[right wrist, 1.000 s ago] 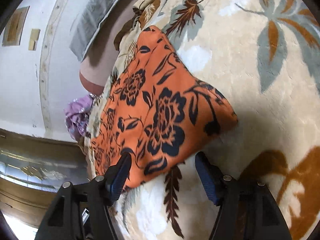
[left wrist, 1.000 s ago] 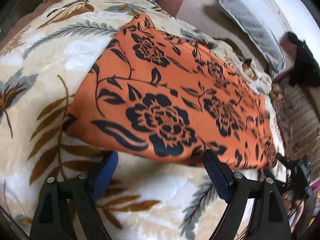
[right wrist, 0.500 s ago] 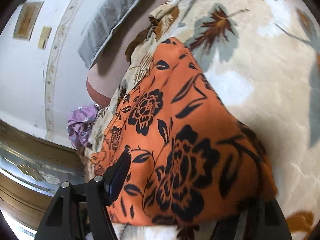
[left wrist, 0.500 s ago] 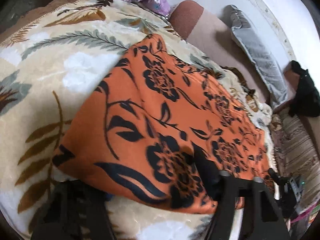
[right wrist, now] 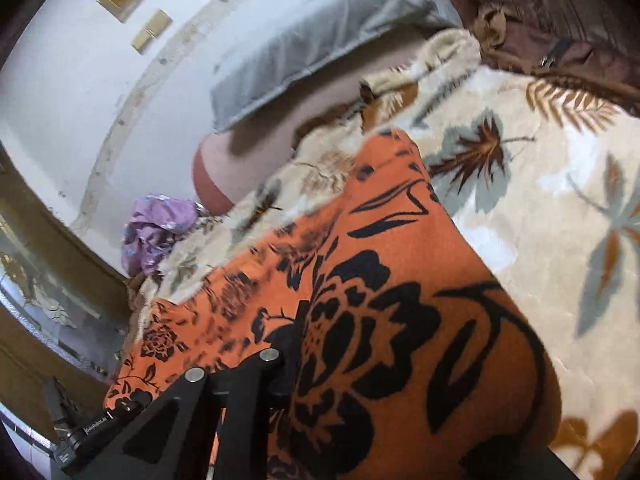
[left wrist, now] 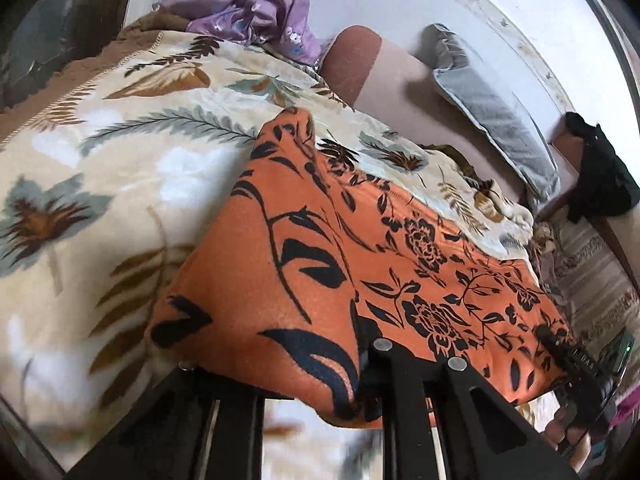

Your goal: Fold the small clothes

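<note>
- Two grippers were closing on one cloth (left wrist: 304, 280), orange with black flowers, which lay on the blanket (left wrist: 100, 184) ahead of me.
- My left gripper (left wrist: 320, 392) had its jaws narrowing on the cloth's near edge; the fabric draped over its fingers and bunched up between them.
- My right gripper (right wrist: 316, 392) was closing too, with the cloth's other near corner between its jaws and folds covering the right finger.
- Beyond the cloth, the blanket ran to a grey pillow (left wrist: 496, 120) by the wall.
- Far off to my left gripper's upper left sat a purple garment (left wrist: 248, 12).
- My other tool showed at the right edge of the left view.
</note>
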Demonstrator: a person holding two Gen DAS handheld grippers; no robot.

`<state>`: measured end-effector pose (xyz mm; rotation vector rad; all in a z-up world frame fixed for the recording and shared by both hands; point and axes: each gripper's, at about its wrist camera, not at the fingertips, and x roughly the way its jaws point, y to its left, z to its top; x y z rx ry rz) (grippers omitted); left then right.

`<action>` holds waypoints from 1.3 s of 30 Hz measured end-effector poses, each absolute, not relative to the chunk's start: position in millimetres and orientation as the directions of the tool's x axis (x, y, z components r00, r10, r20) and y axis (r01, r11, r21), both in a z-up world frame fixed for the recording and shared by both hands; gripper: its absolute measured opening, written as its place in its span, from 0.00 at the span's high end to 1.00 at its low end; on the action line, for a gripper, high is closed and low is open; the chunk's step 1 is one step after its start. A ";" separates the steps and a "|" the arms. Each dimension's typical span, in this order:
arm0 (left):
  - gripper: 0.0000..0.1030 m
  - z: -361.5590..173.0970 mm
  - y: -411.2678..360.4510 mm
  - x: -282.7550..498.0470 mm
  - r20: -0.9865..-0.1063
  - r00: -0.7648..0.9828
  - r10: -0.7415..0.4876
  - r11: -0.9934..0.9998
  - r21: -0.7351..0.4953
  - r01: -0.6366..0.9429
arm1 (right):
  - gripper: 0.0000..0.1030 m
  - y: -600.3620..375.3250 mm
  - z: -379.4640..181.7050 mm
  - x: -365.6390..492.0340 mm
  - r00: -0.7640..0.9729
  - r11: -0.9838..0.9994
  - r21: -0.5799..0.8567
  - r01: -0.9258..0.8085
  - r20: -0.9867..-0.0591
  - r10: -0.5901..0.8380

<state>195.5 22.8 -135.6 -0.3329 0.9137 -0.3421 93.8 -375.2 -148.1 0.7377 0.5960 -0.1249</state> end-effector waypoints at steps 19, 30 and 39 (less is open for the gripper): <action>0.55 -99.7 45.7 52.8 -0.758 0.594 -0.269 0.960 -0.165 0.225 | 0.23 -402.1 -198.3 17.2 0.777 0.455 0.793 0.406 -0.561 0.285; 0.41 -164.1 28.6 130.2 -0.845 0.525 -0.100 0.989 -0.027 0.145 | 0.78 -407.4 -210.8 17.7 0.782 0.440 0.773 0.457 -0.585 0.215; 0.41 -126.6 70.7 149.4 -0.773 0.617 -0.148 0.986 -0.070 0.148 | 0.80 -341.7 -113.1 41.3 0.827 0.658 0.698 0.282 -0.524 0.202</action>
